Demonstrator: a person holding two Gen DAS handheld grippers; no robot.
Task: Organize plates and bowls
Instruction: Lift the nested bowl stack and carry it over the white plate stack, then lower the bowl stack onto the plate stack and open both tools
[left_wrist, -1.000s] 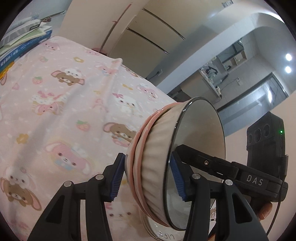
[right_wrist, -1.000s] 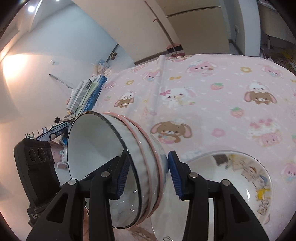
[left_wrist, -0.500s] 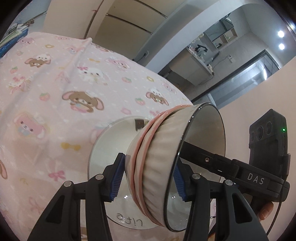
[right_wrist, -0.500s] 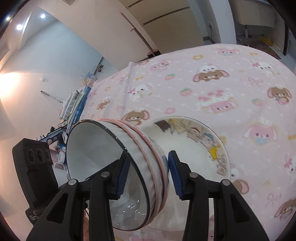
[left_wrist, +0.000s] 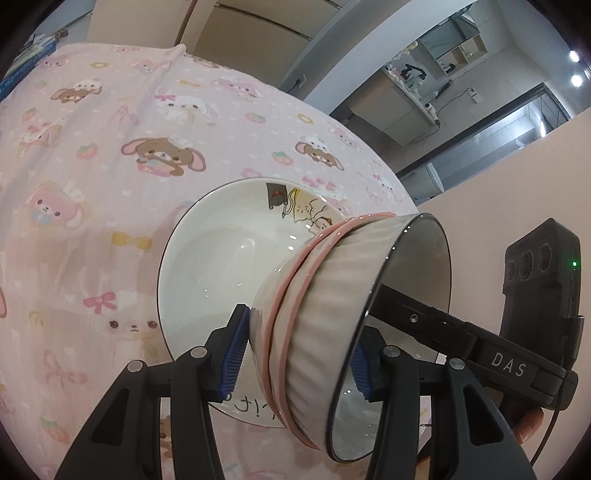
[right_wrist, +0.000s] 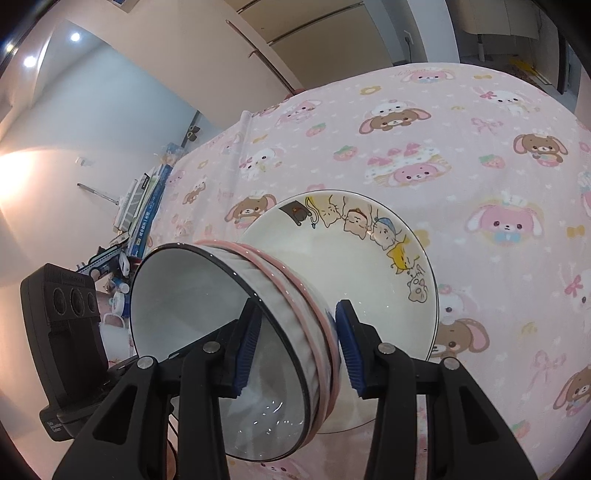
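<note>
The scene is a table covered by a pink cartoon-animal tablecloth (left_wrist: 92, 229), seen from two gripper cameras.

At the left, the left gripper (left_wrist: 295, 354) is clenched on a stack of nested bowls (left_wrist: 328, 306). One blue pad presses the stack's outer wall and the other sits inside the rim. The stack is a white ribbed bowl with a dark rim, nested in two pink-rimmed bowls. It is held tipped on its side, mouth facing right.

In the middle, a white cartoon plate (left_wrist: 214, 258) with a thin dark rim lies flat on the cloth. A second ago the left camera showed only bare cloth beyond the stack. Half a second ago the plate was partly in view, and now it fills the middle of both views. The stack's base now hangs just above the plate's near right part. I cannot tell whether it touches.

At the right, the right gripper (right_wrist: 295, 350) grips the opposite side of the same stack, one pad inside and one outside. Neither grip has changed over the last second. A pile of books (right_wrist: 144, 210) lies at the table's far left edge, well apart.

My reading is that the stack has been carried over the plate. What likely remains is levelling it, setting it down on the plate and letting go.
</note>
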